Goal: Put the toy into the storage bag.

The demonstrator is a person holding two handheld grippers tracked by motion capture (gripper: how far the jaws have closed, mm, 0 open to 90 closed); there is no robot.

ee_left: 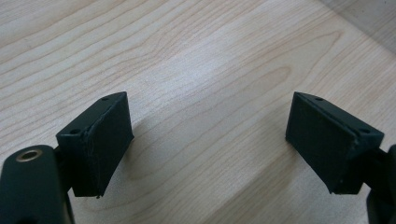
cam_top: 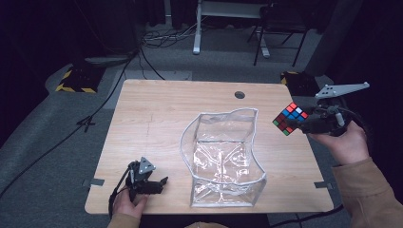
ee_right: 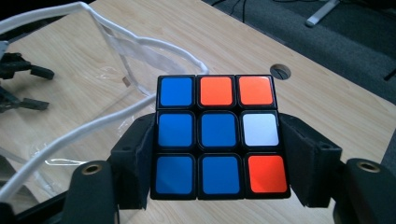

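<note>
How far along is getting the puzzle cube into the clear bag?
Done: the puzzle cube is off the table, clamped in the right gripper. In hand: it hangs beside the clear bag. Left: putting it inside, probably; the left gripper is open over bare wood.

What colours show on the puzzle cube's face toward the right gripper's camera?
Five blue, three orange-red, one white on the multicoloured puzzle cube; clearest in the right gripper view.

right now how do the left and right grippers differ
The right gripper is shut on the cube, one jaw on each side; the left gripper is open with bare table between its jaws. The right gripper is held up at the table's right edge, beside the clear bag; the left gripper sits low near the front left corner. Both have black jaws and are hand-held.
</note>
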